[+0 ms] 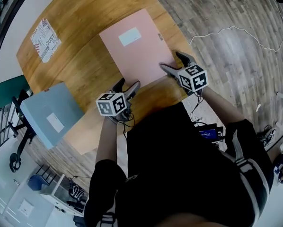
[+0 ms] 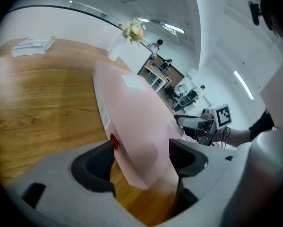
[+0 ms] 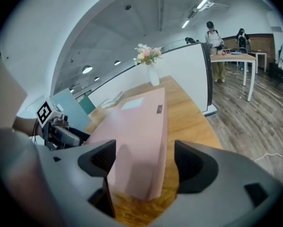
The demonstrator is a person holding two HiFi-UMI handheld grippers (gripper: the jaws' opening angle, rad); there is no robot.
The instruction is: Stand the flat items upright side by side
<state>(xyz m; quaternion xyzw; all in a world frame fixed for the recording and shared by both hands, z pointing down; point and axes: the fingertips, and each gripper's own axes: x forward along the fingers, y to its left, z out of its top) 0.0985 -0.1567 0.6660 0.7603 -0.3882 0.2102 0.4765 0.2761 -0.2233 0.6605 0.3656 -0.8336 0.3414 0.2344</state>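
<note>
**Pink file box**: flat on its broad face on the worktop, white label up, not yet stood upright. Near short edge turned toward the person, probably so that each near corner can be taken and the box tipped up about its far edge.

**Left tongs**: at the near left corner of the pink file box. Wide open, corner lying in the gap, no firm clamp evident, nothing lifted. Aimed downward along the box's long side.

**Right tongs**: at the near right corner, likewise wide open and straddling the corner, holding nothing. Paired with the left, apparently for a two-handed lift.

**Blue file box**: also flat, well apart to the left, overhanging the worktop edge; probably the second item to stand beside the pink one.

**Printed sheet**: far left on the worktop, clear of both boxes.
</note>
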